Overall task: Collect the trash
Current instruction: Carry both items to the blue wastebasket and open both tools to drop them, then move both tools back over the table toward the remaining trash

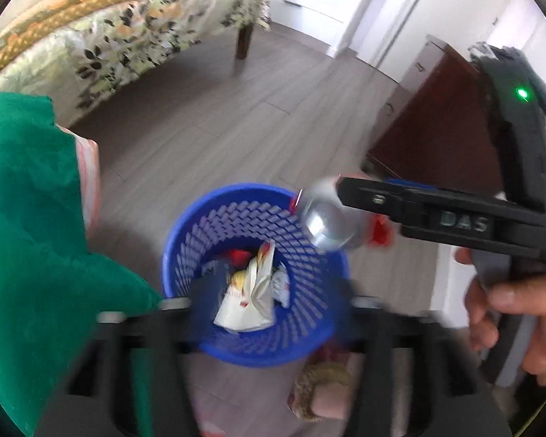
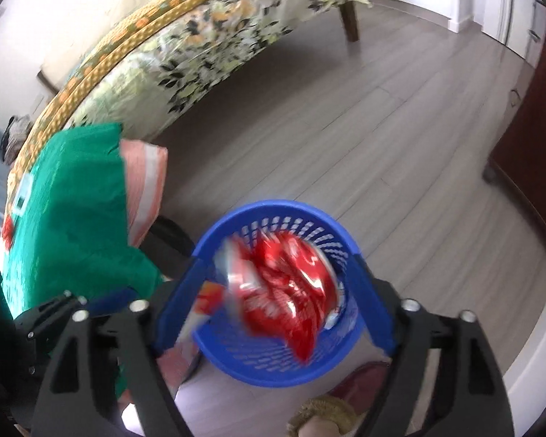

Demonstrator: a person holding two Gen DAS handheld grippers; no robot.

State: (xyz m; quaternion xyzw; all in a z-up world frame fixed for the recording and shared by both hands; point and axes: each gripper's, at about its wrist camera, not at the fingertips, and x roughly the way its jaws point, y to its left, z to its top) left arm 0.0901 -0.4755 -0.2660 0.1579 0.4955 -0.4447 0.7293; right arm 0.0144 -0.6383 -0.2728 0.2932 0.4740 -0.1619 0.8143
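Two handheld grippers point down over a blue mesh bin point(image 1: 254, 273) standing on a grey wood floor point(image 1: 207, 134) beside a bed point(image 1: 134, 25). The right gripper point(image 2: 273, 273), jaws apart, has a blurred, crushed red can point(image 2: 287, 284) between its blue fingers point(image 2: 178, 313), above the bin's mouth. The left gripper point(image 1: 269, 291) is spread and empty above white wrappers point(image 1: 251, 302) in the bin.

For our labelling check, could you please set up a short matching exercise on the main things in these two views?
Things:
1. wastebasket
2. crushed can
3. crumpled wrapper
4. cloth

Descriptions:
A. green, draped at the left
B. red and silver, between the right claw's fingers
C. blue, perforated wall
D. white, lying inside the basket

Pairs: 1-C, 2-B, 3-D, 4-A
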